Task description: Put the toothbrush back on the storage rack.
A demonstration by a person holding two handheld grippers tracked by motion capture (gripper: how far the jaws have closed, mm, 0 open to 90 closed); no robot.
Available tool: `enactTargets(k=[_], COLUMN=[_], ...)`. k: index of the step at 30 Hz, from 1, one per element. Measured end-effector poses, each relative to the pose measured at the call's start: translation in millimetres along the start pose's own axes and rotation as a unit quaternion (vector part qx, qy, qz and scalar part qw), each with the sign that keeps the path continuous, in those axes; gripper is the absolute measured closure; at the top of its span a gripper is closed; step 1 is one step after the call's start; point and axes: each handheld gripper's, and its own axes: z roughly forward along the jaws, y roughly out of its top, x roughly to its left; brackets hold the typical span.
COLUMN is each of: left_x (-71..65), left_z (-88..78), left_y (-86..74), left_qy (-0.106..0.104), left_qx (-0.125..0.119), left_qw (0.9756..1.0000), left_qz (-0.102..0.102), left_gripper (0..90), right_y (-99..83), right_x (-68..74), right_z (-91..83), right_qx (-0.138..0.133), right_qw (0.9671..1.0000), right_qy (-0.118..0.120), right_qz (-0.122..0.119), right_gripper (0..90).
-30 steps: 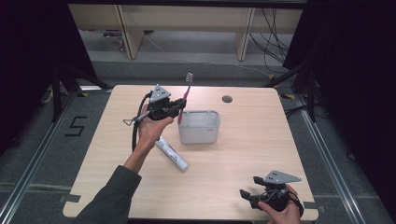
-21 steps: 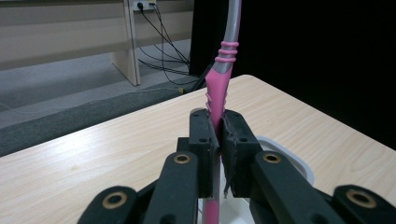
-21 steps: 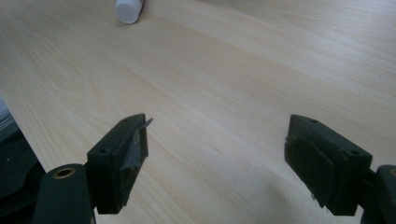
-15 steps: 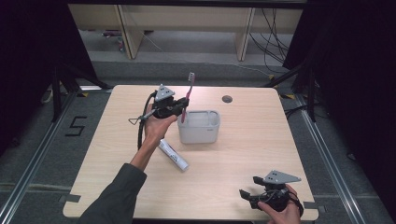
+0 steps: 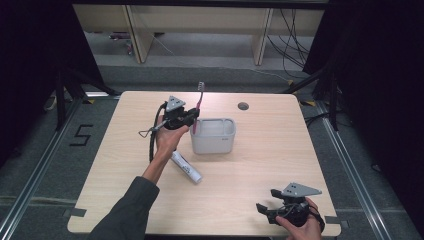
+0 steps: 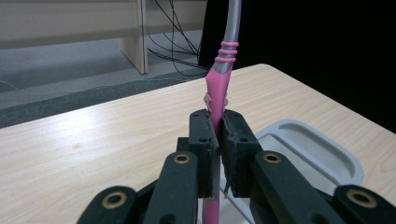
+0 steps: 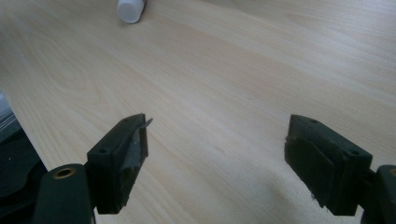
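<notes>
1. The surface carries a grey tub at its middle and a white tube lying just beside it.
2. The left gripper is clenched on a pink toothbrush, held upright at the tub's left rim.
3. Step in hand: placing the brush. Next, I judge, lower it inside, then release.
4. The right gripper rests released, well apart.

tube: lying on table, near front of bin | grommet: table's far edge
</notes>
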Motion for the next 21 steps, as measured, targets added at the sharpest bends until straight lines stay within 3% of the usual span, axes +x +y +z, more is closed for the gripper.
enactTargets(k=[7, 21], left_x=[0.0, 0.3], left_z=[3.9, 9.1], left_y=[-5.5, -17.6], left_qy=[0.004, 0.008], left_qx=[0.009, 0.021], left_qw=[0.9999, 0.9997], left_qz=[-0.003, -0.006], left_gripper=[82.4, 81.5], right_y=[-0.1, 0.1], right_x=[0.8, -0.3], right_z=[0.3, 0.3], right_qx=[0.004, 0.0], right_qw=[1.0, 1.0], right_qy=[0.001, 0.0], right_qz=[0.006, -0.004], right_gripper=[22.5, 22.5])
